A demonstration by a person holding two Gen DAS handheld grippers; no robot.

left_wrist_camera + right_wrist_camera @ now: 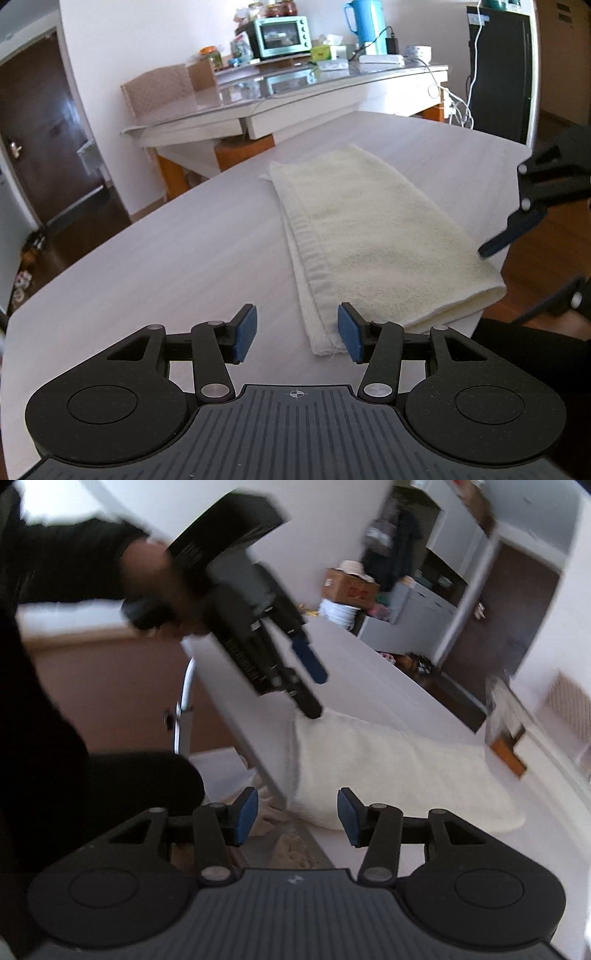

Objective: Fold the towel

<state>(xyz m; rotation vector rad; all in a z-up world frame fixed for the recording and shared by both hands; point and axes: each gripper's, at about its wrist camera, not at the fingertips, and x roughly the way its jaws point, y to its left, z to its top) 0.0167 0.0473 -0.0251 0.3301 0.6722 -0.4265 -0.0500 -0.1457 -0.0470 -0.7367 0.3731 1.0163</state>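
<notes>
The pale wood-grain table point(166, 258) is carrying a cream towel point(376, 229), lying folded lengthwise and reaching its near edge.

Pale cream towel point(373, 229) lies folded into a long strip, flat on the table, near its edge

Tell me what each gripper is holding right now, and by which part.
Nothing. The left gripper and right gripper both stand open, empty; the folded cream terry towel lies free on the pale table.

Both grippers, L point(297, 332) & R point(297, 816), jaws apart (nothing gripped)
</notes>
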